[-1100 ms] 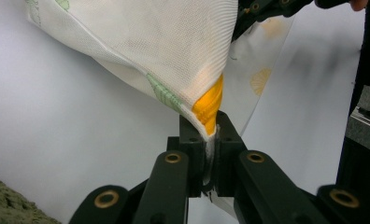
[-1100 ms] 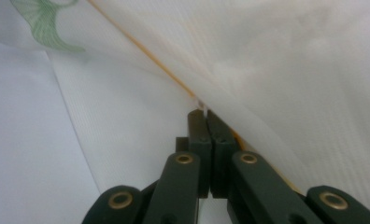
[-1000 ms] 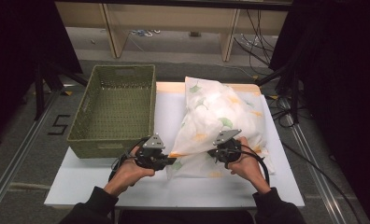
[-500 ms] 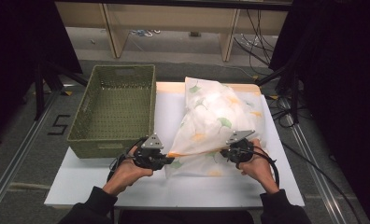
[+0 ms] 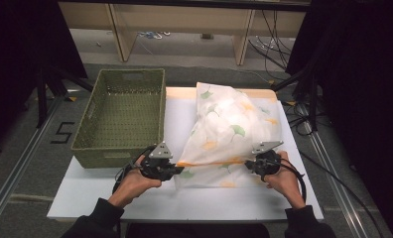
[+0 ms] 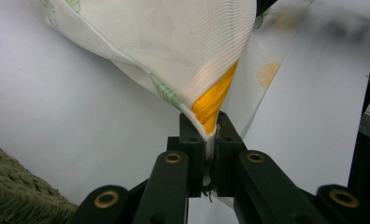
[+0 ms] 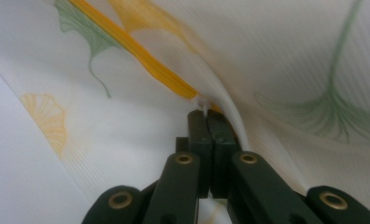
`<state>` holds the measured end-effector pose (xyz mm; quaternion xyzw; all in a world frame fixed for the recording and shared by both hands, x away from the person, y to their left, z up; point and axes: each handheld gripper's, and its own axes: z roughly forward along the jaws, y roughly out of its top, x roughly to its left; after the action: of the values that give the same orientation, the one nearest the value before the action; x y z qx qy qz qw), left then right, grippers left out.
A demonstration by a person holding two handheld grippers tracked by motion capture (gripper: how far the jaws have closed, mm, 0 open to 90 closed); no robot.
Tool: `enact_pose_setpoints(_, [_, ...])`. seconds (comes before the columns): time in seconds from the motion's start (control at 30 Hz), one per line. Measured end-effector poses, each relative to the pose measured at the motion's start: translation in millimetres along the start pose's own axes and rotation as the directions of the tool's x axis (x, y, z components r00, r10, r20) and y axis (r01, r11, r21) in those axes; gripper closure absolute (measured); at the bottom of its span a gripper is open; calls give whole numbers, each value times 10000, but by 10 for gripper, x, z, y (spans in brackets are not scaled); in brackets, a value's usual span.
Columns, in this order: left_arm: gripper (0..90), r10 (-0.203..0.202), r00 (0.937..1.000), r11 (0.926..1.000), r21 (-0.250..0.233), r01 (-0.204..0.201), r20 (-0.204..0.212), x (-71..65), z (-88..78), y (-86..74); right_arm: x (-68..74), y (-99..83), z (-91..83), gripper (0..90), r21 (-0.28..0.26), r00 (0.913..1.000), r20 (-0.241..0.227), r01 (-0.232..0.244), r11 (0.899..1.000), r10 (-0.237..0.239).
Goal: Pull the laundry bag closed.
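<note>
**Two grippers pinch one mesh bag along its orange edge**

Two hands come in from six o'clock, each holding a black two-jaw gripper. At about seven o'clock on the white rectangular table top (image 5: 135, 203), the left gripper (image 5: 177, 170) has its jaws clamped together on a corner of the white mesh laundry bag printed with green and yellow ginkgo leaves (image 5: 229, 131); in the left gripper view that corner, with its orange trim, sits right between the jaws (image 6: 210, 122). At about five o'clock the right gripper (image 5: 249, 163) is likewise closed tight on the bag's orange-banded edge, and in the right gripper view the fabric (image 7: 276, 56) bunches up from the jaw tips. Between the two grippers the orange band (image 5: 212, 162) runs taut and nearly level, lifted just off the table. Beyond it the bag slopes away toward twelve o'clock, its far end resting on the table. At ten o'clock stands an olive-green woven rectangular basket (image 5: 122, 116), just beside the bag.
</note>
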<state>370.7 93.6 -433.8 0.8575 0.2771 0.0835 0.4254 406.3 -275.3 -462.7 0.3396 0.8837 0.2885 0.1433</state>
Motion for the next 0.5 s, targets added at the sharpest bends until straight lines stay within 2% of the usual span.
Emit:
enact_pose_setpoints(0.13, [846,-10,10000,10000,-25,10,21,3,-4,-1,-57,-81,-24,900,-29,9999,81,-120,9999,120])
enact_pose_setpoints(0.17, [846,-11,10000,10000,-39,11,41,5,-3,-1,-40,-92,-61,900,264,9983,-56,-572,9980,574])
enact_pose_setpoints(0.2, [846,-69,10000,10000,-49,69,35,2,-4,-2,-65,-112,-61,900,226,9995,26,-306,9993,305])
enact_pose_setpoints(0.23, [846,-59,10000,10000,-50,59,23,3,-7,-3,-76,-127,-54,900,91,9997,87,-249,9996,248])
enact_pose_setpoints(0.3, [846,14,9999,10000,19,-13,-147,7,-21,-2,-112,-169,-87,900,94,9989,157,-437,9990,436])
enact_pose_setpoints(0.33, [846,87,9999,9999,90,-86,-80,14,-31,-2,-116,-186,-97,900,69,9976,213,-663,9978,662])
enact_pose_setpoints(0.43, [846,0,9999,10000,-17,0,-131,16,-29,-6,-177,-230,-116,900,38,9984,331,-450,9990,449])
enact_pose_setpoints(0.47, [846,-7,9999,10000,-28,7,-130,16,-30,-8,-195,-275,-150,900,83,9957,386,-852,9963,848])
enact_pose_setpoints(0.5, [846,-7,9999,10000,-28,7,-130,16,-30,-8,-195,-275,-150,900,83,9957,386,-852,9963,848])
